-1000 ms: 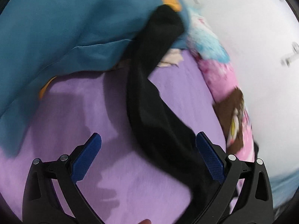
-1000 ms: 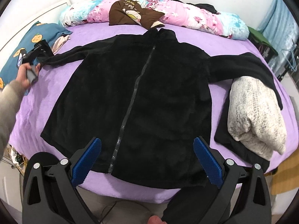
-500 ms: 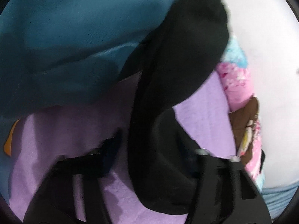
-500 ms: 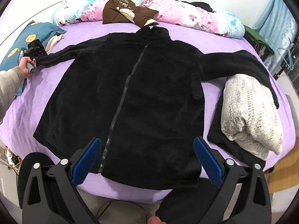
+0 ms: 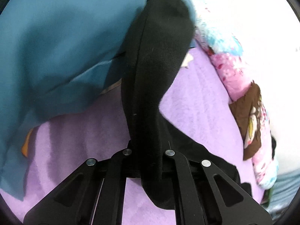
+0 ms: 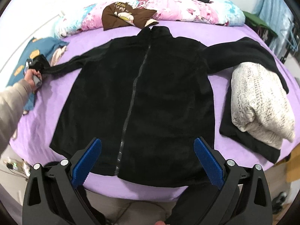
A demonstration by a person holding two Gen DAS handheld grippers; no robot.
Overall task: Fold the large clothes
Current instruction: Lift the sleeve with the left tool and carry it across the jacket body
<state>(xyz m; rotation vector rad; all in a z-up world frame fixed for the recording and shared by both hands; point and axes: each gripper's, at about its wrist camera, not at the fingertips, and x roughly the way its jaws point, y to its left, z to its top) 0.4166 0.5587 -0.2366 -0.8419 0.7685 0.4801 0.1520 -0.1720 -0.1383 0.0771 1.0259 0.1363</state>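
While the left claw (image 5: 148, 161) clamps the sleeve (image 5: 155, 71), the right claw (image 6: 148, 163) gapes.

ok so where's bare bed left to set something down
Bare purple sheet lies between the black jacket and the left gripper, and in a strip between the collar and pillows. The side by the white sweater is crowded.

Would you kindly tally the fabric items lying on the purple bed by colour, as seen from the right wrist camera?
Black: 2, the fleece jacket and a folded black garment under the sweater
Cream: 1, the folded knit sweater
Teal: 1, the pillow
Brown: 1, the cartoon cushion
Pink and blue floral: 1, the rolled quilt
Total: 6
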